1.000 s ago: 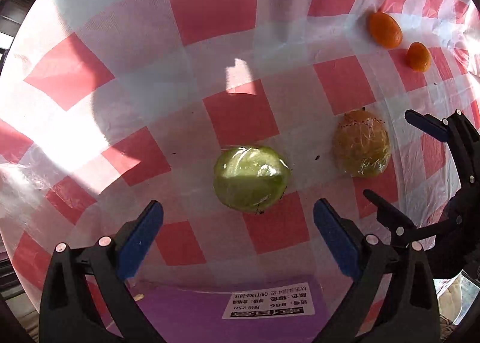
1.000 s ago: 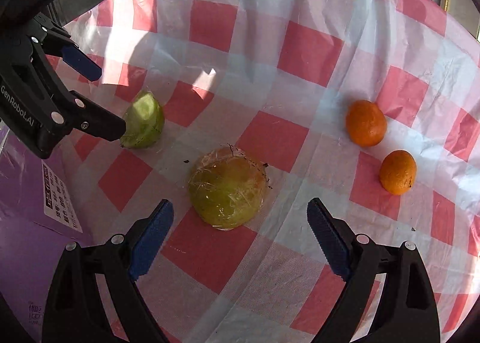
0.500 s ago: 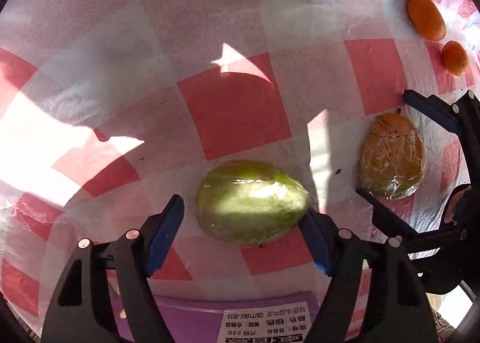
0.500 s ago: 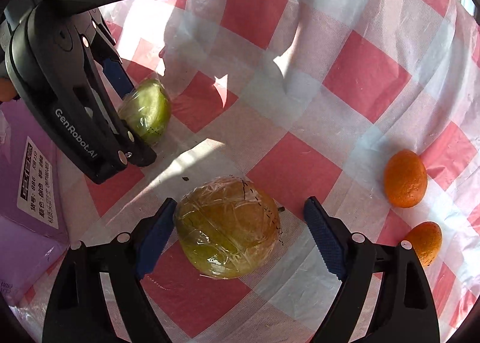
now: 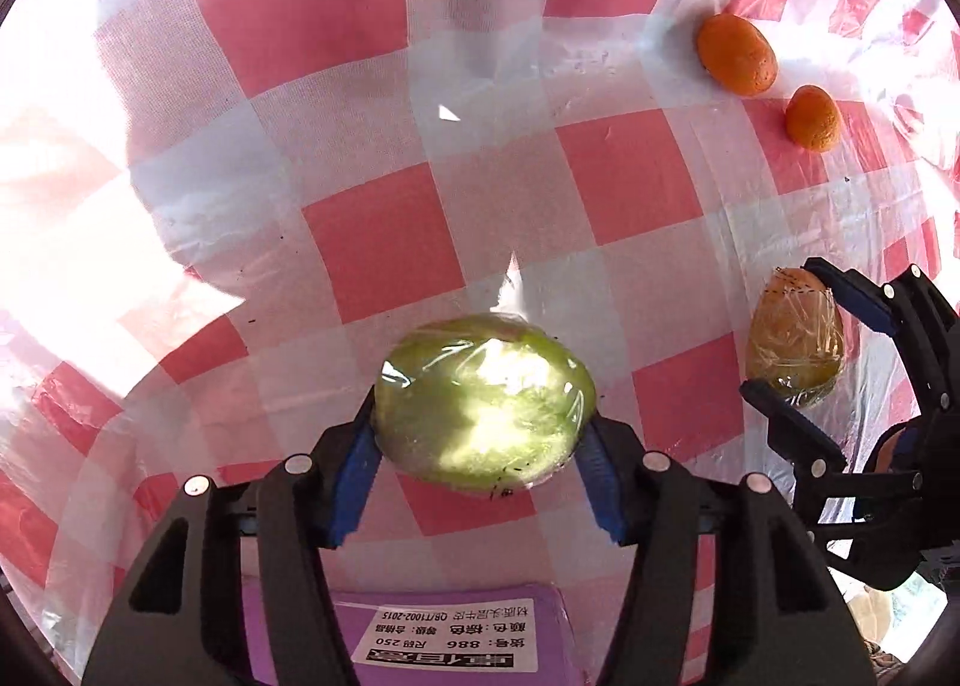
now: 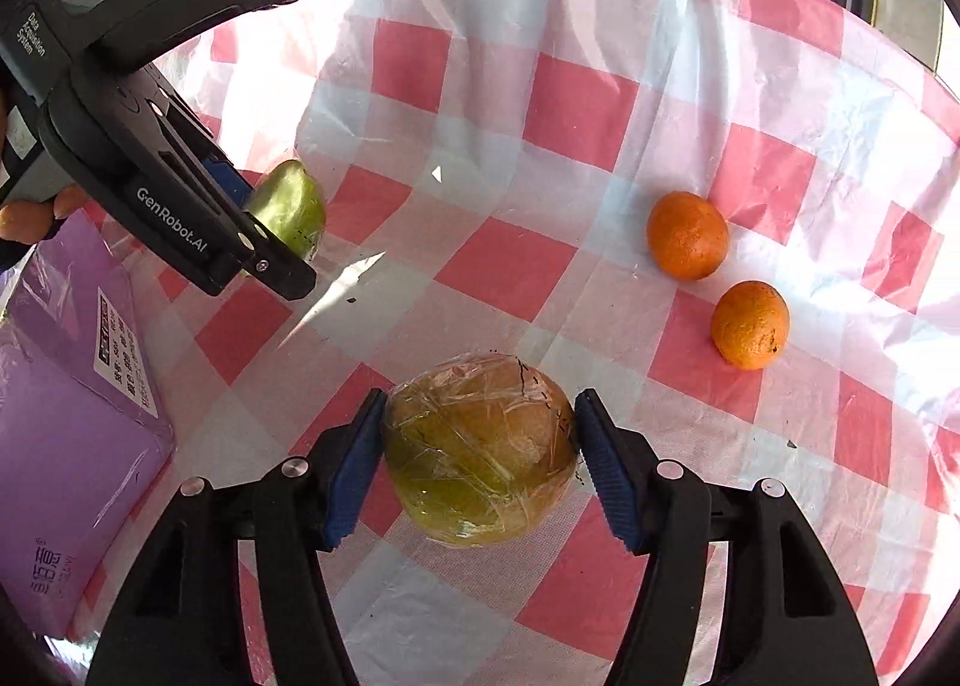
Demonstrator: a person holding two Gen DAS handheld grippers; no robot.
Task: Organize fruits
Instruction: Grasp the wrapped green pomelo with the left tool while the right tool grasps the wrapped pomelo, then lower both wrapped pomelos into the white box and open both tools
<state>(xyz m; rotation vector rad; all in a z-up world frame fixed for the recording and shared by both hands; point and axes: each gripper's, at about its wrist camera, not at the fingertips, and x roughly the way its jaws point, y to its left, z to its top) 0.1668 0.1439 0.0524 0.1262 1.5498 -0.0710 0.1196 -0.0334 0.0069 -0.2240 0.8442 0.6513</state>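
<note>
A green fruit in clear film [image 5: 480, 386] sits between the blue pads of my left gripper [image 5: 480, 425], whose jaws are closing and touch it on both sides. In the right wrist view, my right gripper [image 6: 481, 404] is closing on a yellow-brown film-wrapped fruit [image 6: 474, 458], with both pads against it. Each view also shows the other pair: the right gripper [image 5: 780, 326] around the yellow-brown fruit [image 5: 792, 350], and the left gripper [image 6: 270, 224] around the green fruit [image 6: 294, 206].
Two oranges [image 6: 687, 234] [image 6: 750, 323] lie loose on the red-and-white checked tablecloth [image 6: 576, 110], to the right of both grippers; they also appear as oranges [image 5: 735, 53] [image 5: 810, 116]. A purple box with a white label [image 6: 60, 416] lies at the near left edge.
Both pairs of jaws have gone from wide open to closed against their fruits. Each gripper has moved in so that its fruit now sits between the pads.
</note>
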